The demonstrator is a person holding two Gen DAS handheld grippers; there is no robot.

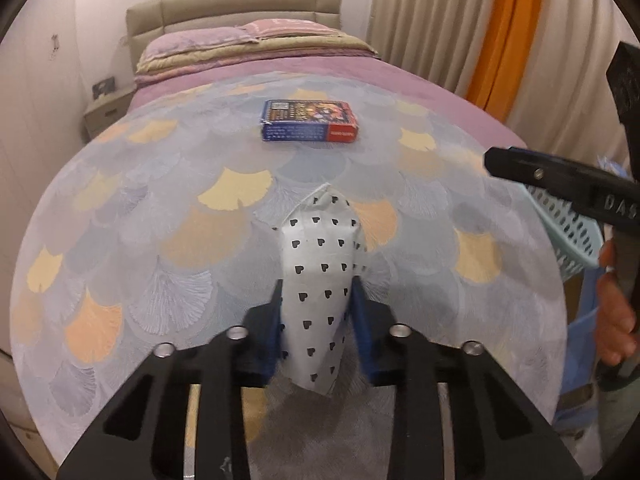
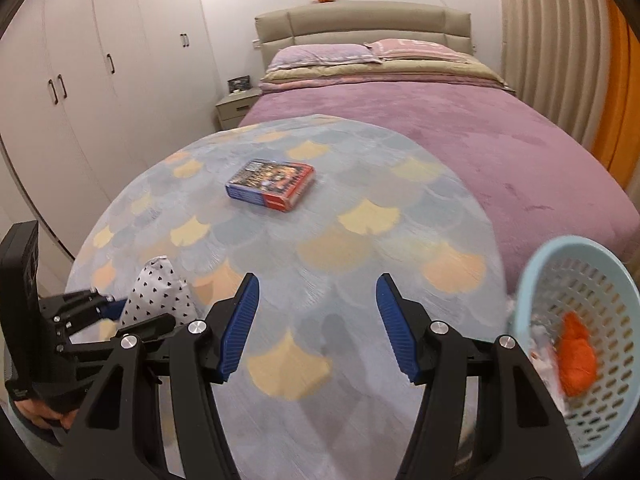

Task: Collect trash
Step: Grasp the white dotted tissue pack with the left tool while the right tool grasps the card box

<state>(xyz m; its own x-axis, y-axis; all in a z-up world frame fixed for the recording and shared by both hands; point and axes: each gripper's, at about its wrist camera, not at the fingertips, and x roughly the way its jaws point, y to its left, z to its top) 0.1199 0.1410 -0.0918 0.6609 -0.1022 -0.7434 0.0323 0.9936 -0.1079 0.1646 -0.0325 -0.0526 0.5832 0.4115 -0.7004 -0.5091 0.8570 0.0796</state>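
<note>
My left gripper (image 1: pixel 318 312) is shut on a white paper wrapper with black hearts (image 1: pixel 320 280), held just above the fan-patterned blanket (image 1: pixel 160 240); the wrapper also shows at the left of the right wrist view (image 2: pixel 156 296). My right gripper (image 2: pixel 318 320) is open and empty over the blanket. A light blue perforated basket (image 2: pixel 600 292) stands at the right edge of the bed, holding an orange scrap (image 2: pixel 576 356) and white bits. The basket also shows in the left wrist view (image 1: pixel 568 220). A blue and red card box (image 1: pixel 308 120) lies farther up the blanket.
The card box appears in the right wrist view (image 2: pixel 270 184) too. Beyond it are the purple bedspread (image 2: pixel 480 140), pillows and a padded headboard. White wardrobes (image 2: pixel 80 80) and a nightstand (image 2: pixel 236 110) stand left; beige and orange curtains (image 1: pixel 500 20) hang right.
</note>
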